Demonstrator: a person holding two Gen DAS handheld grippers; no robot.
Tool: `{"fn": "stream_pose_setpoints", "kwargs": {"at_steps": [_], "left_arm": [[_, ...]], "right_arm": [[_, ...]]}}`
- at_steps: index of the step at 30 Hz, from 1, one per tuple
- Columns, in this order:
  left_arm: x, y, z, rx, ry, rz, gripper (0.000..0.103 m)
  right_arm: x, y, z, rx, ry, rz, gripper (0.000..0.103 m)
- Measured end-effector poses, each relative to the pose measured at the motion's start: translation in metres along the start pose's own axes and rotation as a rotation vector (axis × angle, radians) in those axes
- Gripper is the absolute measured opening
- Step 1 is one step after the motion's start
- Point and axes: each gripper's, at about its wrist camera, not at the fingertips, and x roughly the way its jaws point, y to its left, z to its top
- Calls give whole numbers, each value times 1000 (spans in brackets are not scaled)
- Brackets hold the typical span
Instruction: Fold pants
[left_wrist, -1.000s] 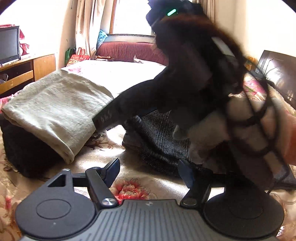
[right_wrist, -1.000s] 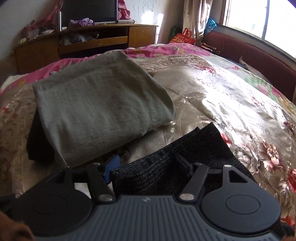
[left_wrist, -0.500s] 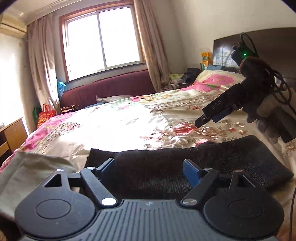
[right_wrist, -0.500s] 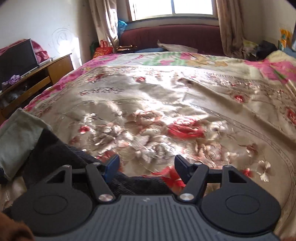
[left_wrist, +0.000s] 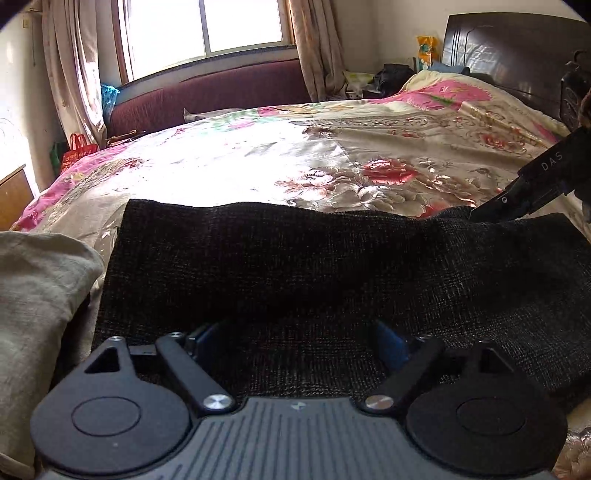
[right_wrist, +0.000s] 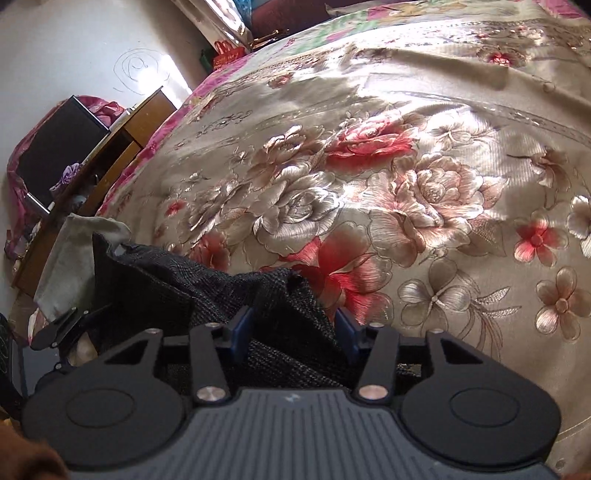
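Note:
Dark tweed pants (left_wrist: 314, 266) lie folded across the floral bedspread (left_wrist: 332, 162) in front of me. My left gripper (left_wrist: 295, 334) is open, its blue-padded fingers spread wide over the near edge of the pants. My right gripper (right_wrist: 291, 326) has its jaws partly apart around a raised fold of the same pants (right_wrist: 229, 295); whether it pinches the cloth is unclear. The right gripper also shows at the right edge of the left wrist view (left_wrist: 532, 184), touching the far right corner of the pants.
A folded beige-grey garment (left_wrist: 33, 295) lies to the left of the pants and shows in the right wrist view (right_wrist: 70, 266). A wooden TV cabinet (right_wrist: 122, 147) stands left of the bed. A maroon sofa (left_wrist: 207, 92) sits under the window. A dark headboard (left_wrist: 517, 48) is at right.
Both grippers came down onto the pants. The left moved closer over the near edge. The right tilted and dropped to the far right corner, where cloth now sits between its fingers.

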Motion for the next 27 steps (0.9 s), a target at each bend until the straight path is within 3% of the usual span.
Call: {"fn": "stream_pose_setpoints", "kwargs": {"at_steps": [3, 7, 8, 10, 13, 15, 17, 22, 27], "left_arm": [[-4, 0, 4, 11, -12, 22, 99], [-1, 0, 7, 15, -23, 26, 98], [-1, -1, 10, 16, -27, 29, 98], [-3, -1, 14, 14, -46, 28, 98], [5, 0, 15, 27, -35, 43, 99], [10, 0, 12, 25, -36, 41, 99], [10, 0, 12, 30, -35, 41, 99], [9, 16, 13, -51, -10, 29, 99], [11, 20, 14, -64, 16, 43, 99]], "right_arm": [[-7, 3, 3, -36, -1, 57, 47], [18, 3, 14, -72, 49, 50, 47], [23, 4, 17, -70, 52, 50, 43], [28, 13, 20, -87, 48, 62, 17], [31, 29, 14, -123, 50, -15, 10], [29, 16, 14, -69, 26, -29, 6], [32, -3, 15, 44, 16, -8, 6], [27, 12, 9, 14, -12, -70, 7], [30, 22, 11, -46, -9, -143, 8]]}}
